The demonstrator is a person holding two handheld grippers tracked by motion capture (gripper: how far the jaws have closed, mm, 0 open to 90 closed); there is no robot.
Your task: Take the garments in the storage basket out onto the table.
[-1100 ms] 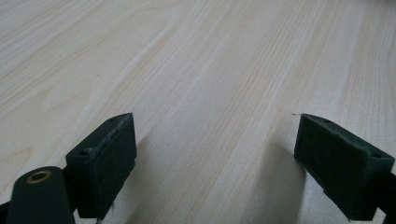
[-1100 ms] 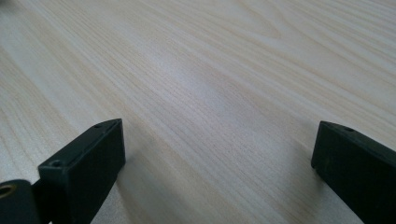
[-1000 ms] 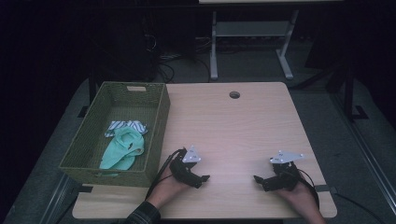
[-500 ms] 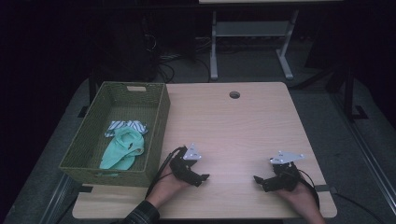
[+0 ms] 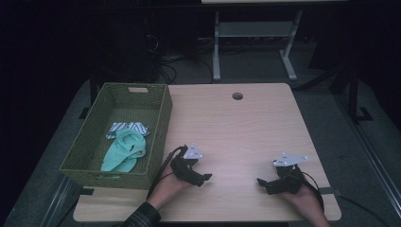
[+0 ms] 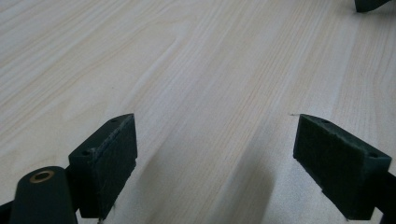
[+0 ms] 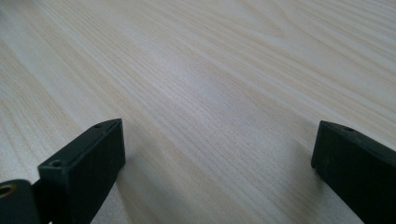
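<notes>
Both tools rest low on the counter (image 5: 246,127), near its front edge, and nothing is between their jaws. The left hand-held gripper (image 5: 201,177) lies just beside the basket (image 5: 158,137), on the side of its right wall; its jaws stand wide apart, released, as its own camera shows with only bare wood between the pads (image 6: 109,158). The right hand-held gripper (image 5: 265,183) is well apart from the basket, toward the far side of the counter, and it is released too.

The things nearest to the work are the clothes inside the basket: a mint green cloth (image 5: 124,150) in the front half, and a striped cloth (image 5: 124,127) touching it on the side away from the person.

The step in hand seems to be the start of a reach into the basket. To do it well, the left hand-held gripper should probably rise above the wall before it crosses, keep its jaws apart, and come down on a raised fold of the green cloth, not on the flat weave below.
</notes>
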